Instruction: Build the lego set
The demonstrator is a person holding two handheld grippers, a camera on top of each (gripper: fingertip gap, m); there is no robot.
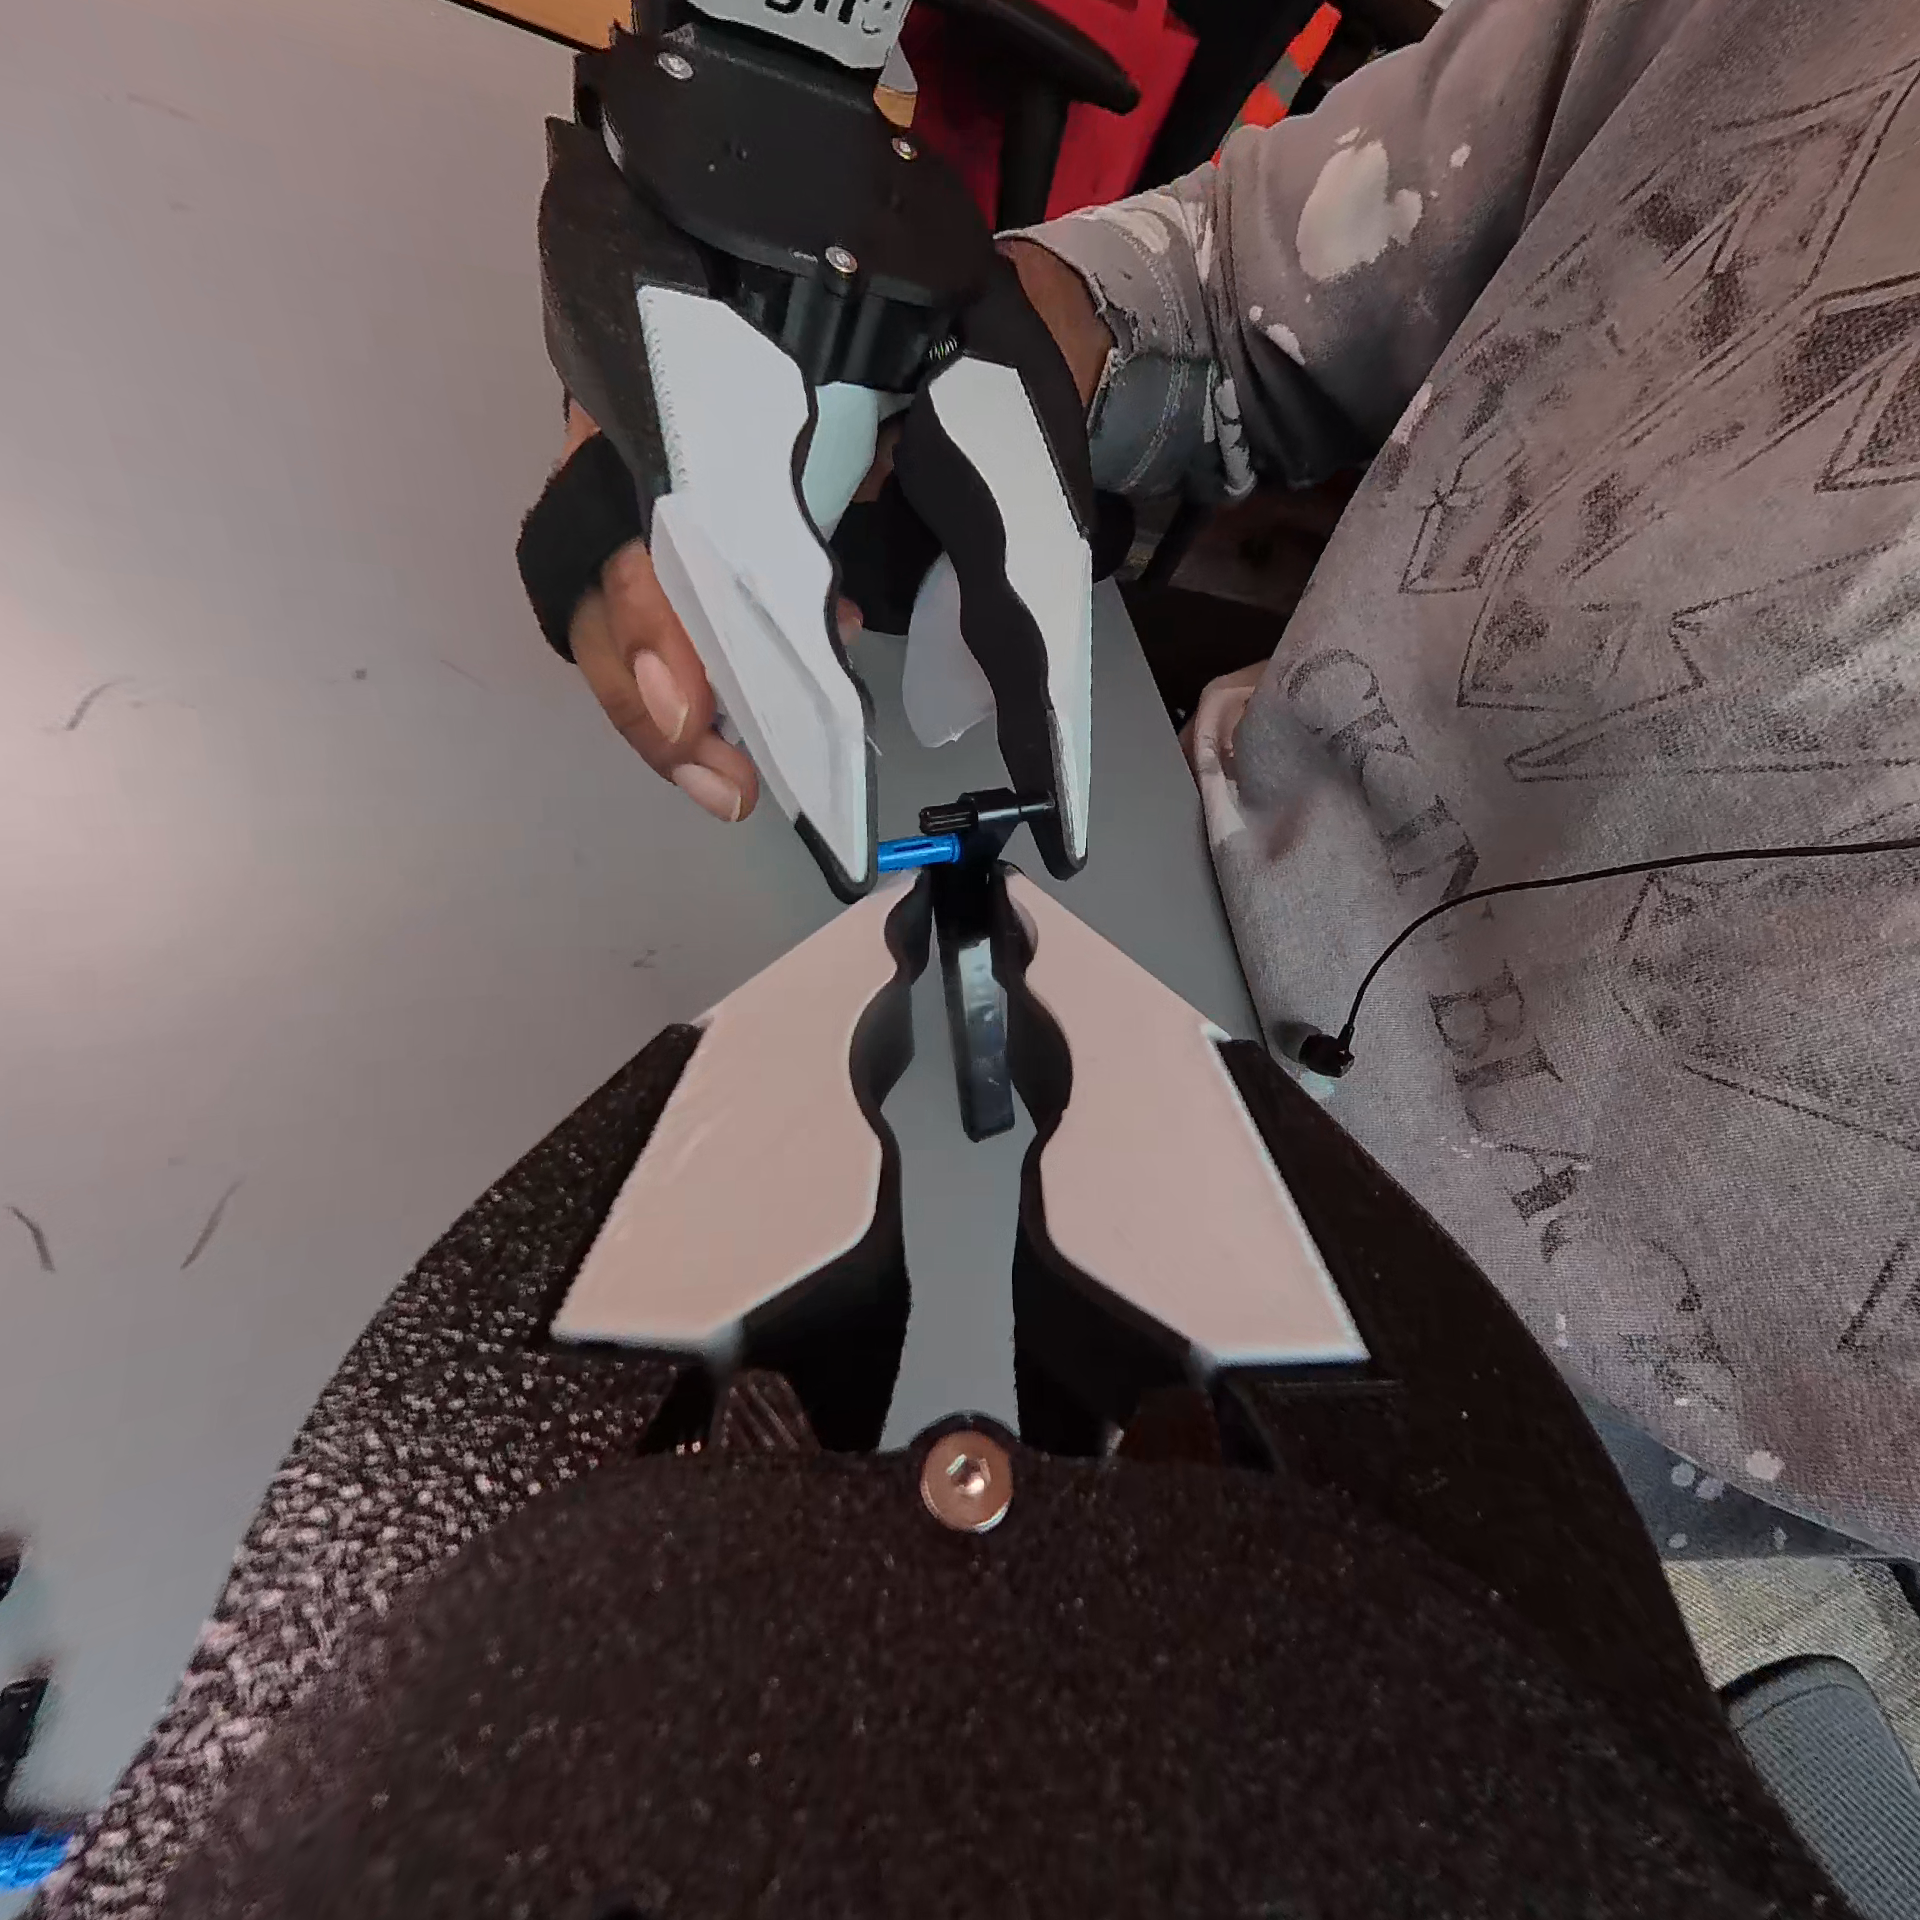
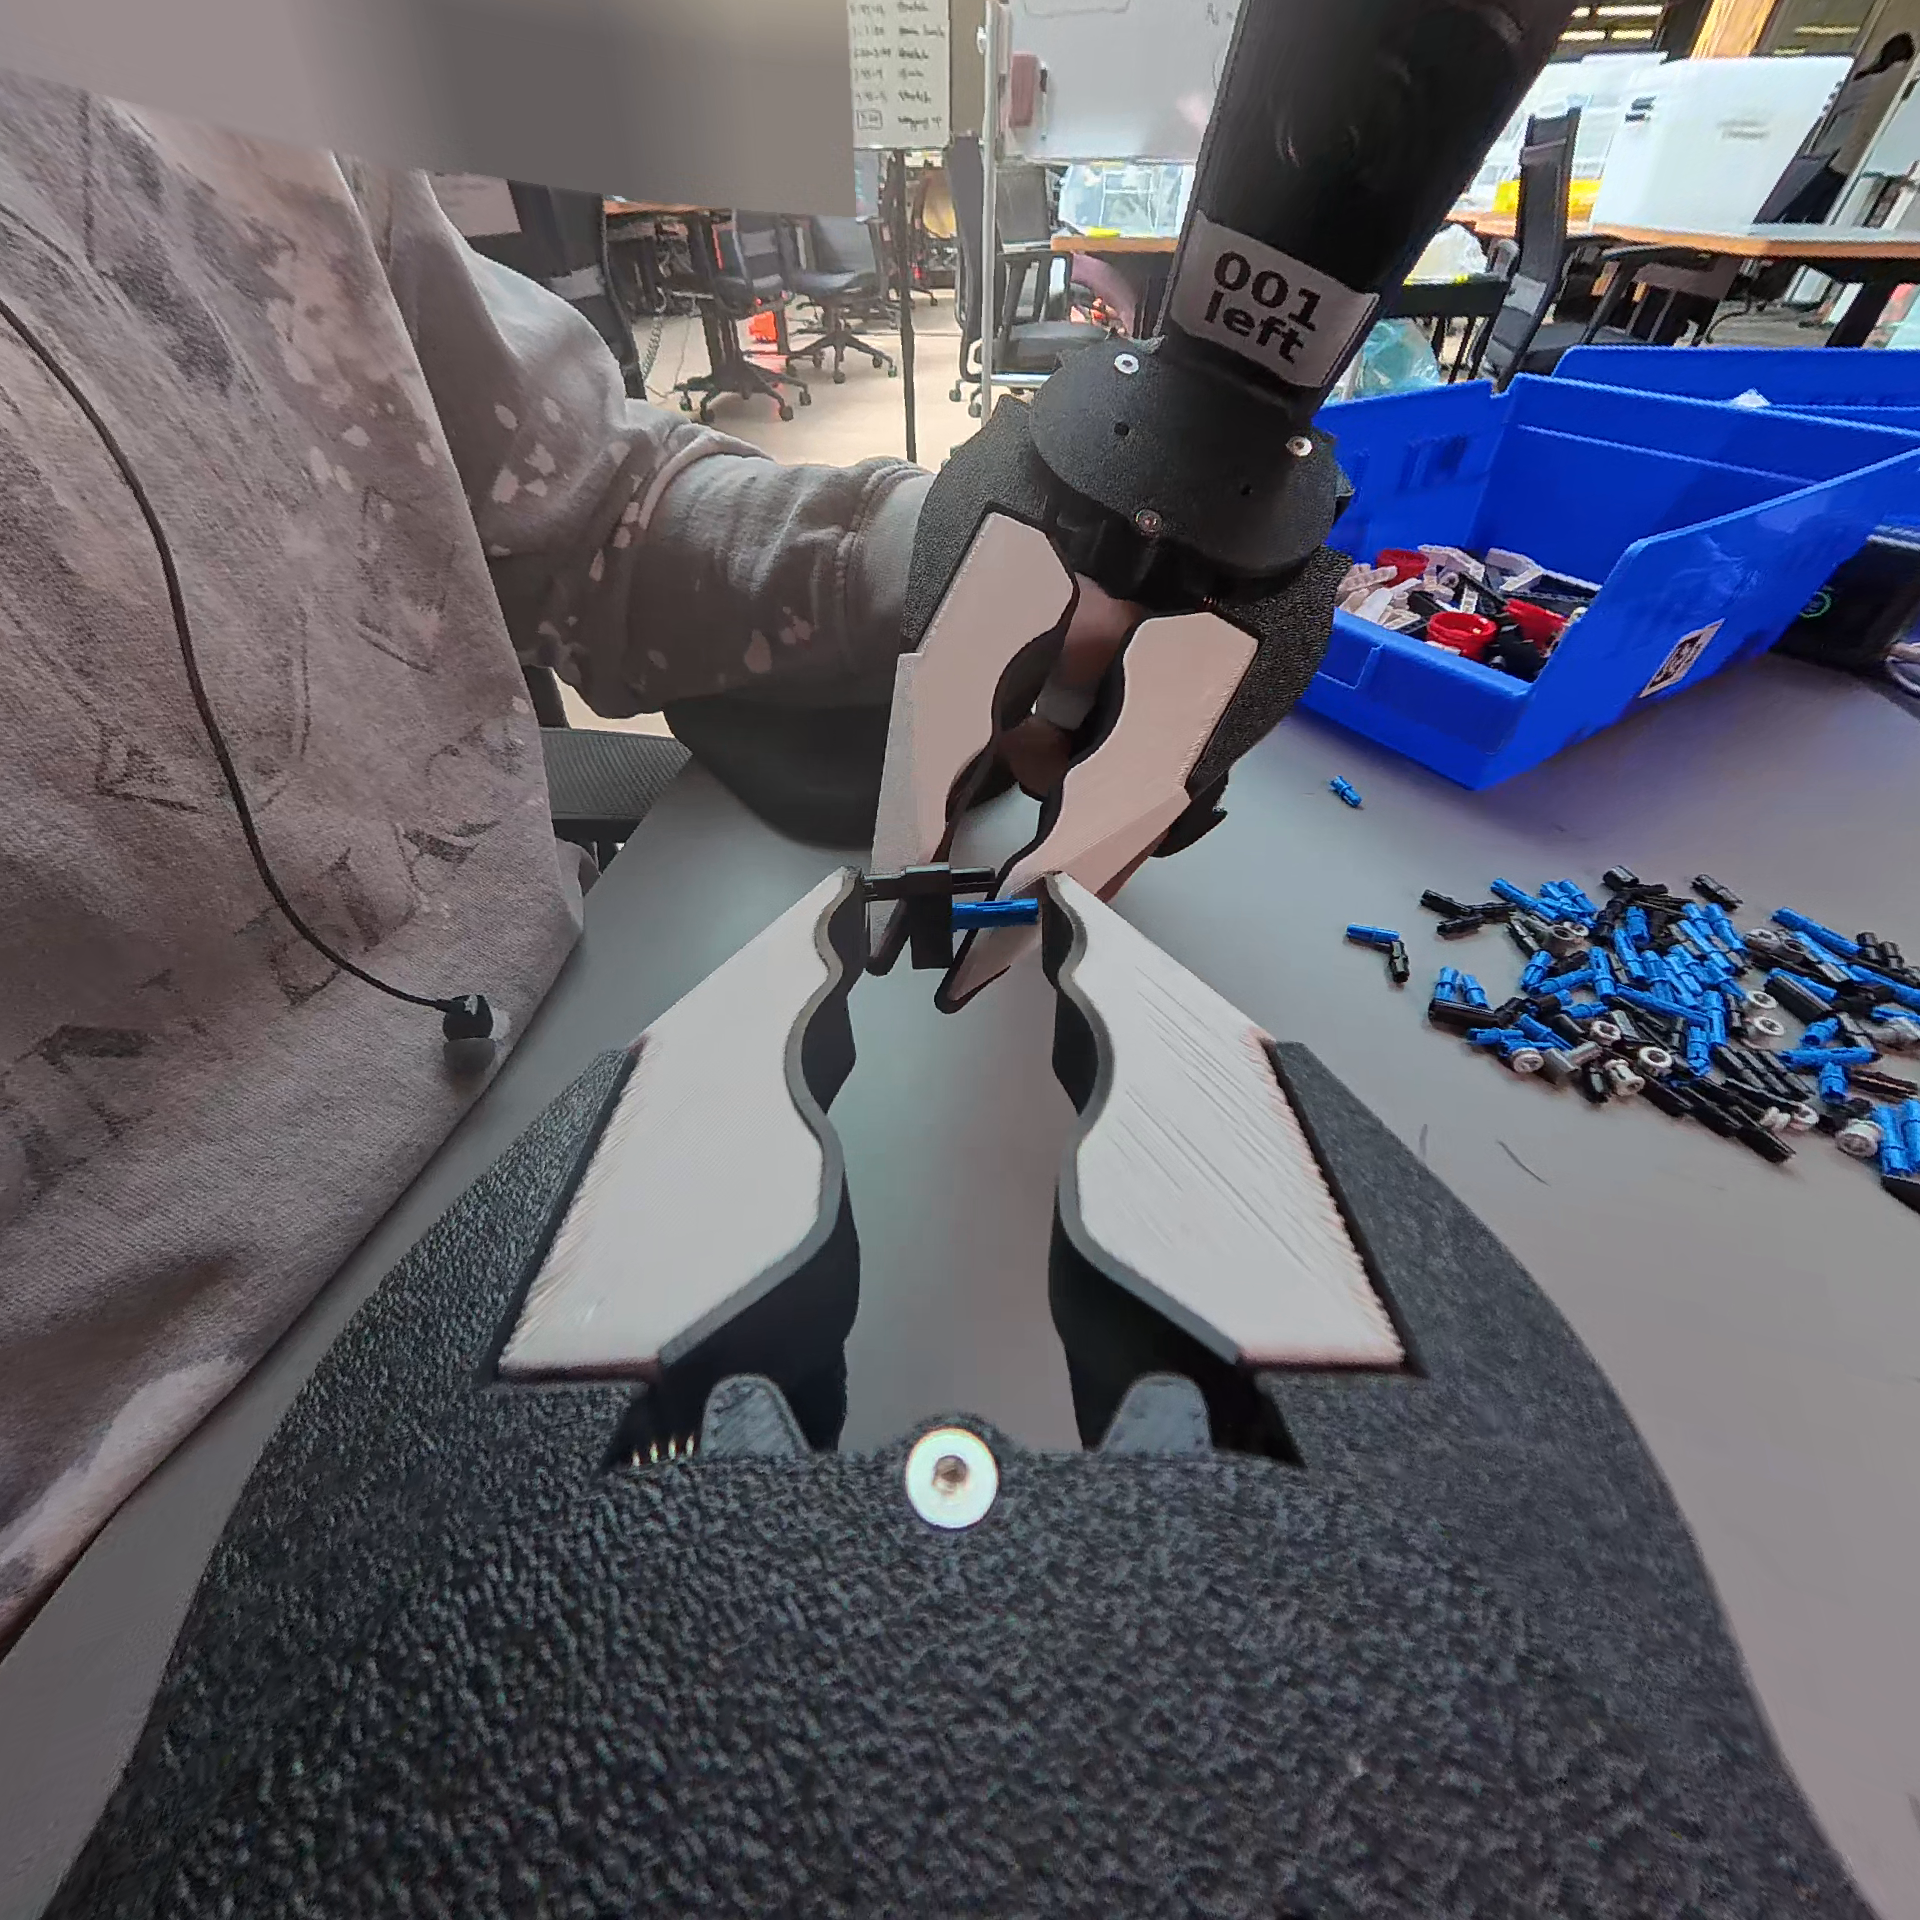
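Left gripper [image 1: 961, 904]: clamped on a black beam [image 1: 977, 1023], held above the desk [image 1: 260, 727].
Right gripper [image 1: 961, 847]: tips apart, straddling the pins without squeezing them.
Blue pin [image 1: 920, 854]: seated crosswise in the beam's far end, touching one right fingertip.
Black pin [image 1: 987, 810]: parallel, just beside it.
Judgement: pressing runs along the pin axis, across the beam.

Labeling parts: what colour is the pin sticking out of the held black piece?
Blue pin; clearest in the right wrist view.

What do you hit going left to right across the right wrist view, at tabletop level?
Person's grey sweatshirt → small black earpiece on its cord → black lego piece → blue pin → pile of blue and black pins.
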